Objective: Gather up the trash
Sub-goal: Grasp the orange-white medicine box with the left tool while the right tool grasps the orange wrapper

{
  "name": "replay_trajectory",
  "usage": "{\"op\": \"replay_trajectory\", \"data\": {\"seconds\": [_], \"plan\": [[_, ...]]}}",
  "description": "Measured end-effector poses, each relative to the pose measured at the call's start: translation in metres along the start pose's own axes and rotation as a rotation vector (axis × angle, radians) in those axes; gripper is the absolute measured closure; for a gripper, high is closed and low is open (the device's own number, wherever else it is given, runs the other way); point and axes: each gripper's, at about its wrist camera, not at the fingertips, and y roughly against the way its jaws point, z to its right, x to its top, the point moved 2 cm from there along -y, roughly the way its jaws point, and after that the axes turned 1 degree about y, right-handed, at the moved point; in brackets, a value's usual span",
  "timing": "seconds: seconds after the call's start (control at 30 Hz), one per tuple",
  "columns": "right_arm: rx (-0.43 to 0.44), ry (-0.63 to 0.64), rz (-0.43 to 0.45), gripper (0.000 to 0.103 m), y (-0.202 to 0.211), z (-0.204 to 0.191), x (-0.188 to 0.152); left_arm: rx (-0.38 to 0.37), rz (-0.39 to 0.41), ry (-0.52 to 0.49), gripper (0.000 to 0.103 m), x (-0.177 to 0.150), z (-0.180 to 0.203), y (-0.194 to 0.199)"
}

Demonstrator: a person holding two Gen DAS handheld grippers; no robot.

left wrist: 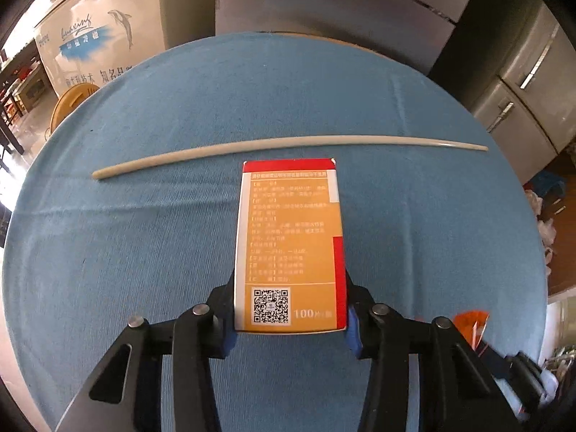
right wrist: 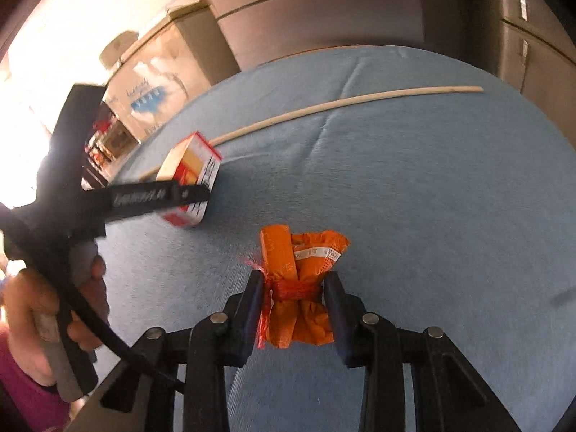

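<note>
An orange and red medicine box [left wrist: 289, 237] with a QR code lies flat on the blue cloth-covered round table [left wrist: 126, 234]. My left gripper [left wrist: 291, 298] is shut on it, a finger pressing each long side near the box's close end. In the right wrist view the same box [right wrist: 196, 156] shows at the left with a black finger [right wrist: 158, 198] of the left gripper across it, held by a person's hand [right wrist: 86, 288]. My right gripper [right wrist: 295, 288] is shut on a crumpled orange wrapper [right wrist: 309, 252] tied with red netting, just above the table [right wrist: 432, 216].
A long thin white rod [left wrist: 288, 144] lies across the table beyond the box, seen also as the rod [right wrist: 342, 102] in the right wrist view. Past the table edge stand a white chest freezer [left wrist: 97, 36], grey cabinets [left wrist: 522, 108] and a yellow stool [left wrist: 68, 104].
</note>
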Motion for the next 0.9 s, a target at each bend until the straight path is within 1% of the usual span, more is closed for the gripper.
{"op": "replay_trajectory", "data": {"seconds": [0.1, 0.2, 0.3, 0.37, 0.43, 0.47, 0.67, 0.8, 0.9], "plan": [[0.014, -0.026, 0.026, 0.066, 0.021, 0.007, -0.008, 0.007, 0.032, -0.022, 0.055, -0.017, 0.006, 0.022], [0.025, -0.04, 0.067, 0.066, 0.049, 0.011, -0.022, 0.039, 0.075, -0.055, 0.055, -0.042, 0.016, 0.051], [0.03, -0.051, 0.098, 0.066, 0.074, 0.01, -0.036, 0.066, 0.118, -0.11, 0.055, -0.073, 0.033, 0.083], [0.032, -0.056, 0.108, 0.066, 0.091, 0.011, -0.045, 0.079, 0.14, -0.14, 0.055, -0.086, 0.043, 0.098], [0.024, -0.053, 0.127, 0.066, 0.107, 0.01, -0.053, 0.091, 0.172, -0.179, 0.055, -0.11, 0.055, 0.118], [0.02, -0.05, 0.135, 0.066, 0.114, 0.01, -0.057, 0.093, 0.184, -0.191, 0.055, -0.112, 0.058, 0.126], [0.0, -0.033, 0.182, 0.066, 0.162, 0.008, -0.083, 0.118, 0.25, -0.242, 0.055, -0.142, 0.083, 0.156], [-0.015, -0.024, 0.2, 0.066, 0.182, 0.005, -0.098, 0.139, 0.294, -0.289, 0.055, -0.167, 0.1, 0.177], [-0.016, -0.023, 0.215, 0.066, 0.195, 0.006, -0.107, 0.148, 0.32, -0.314, 0.055, -0.18, 0.108, 0.189]]}}
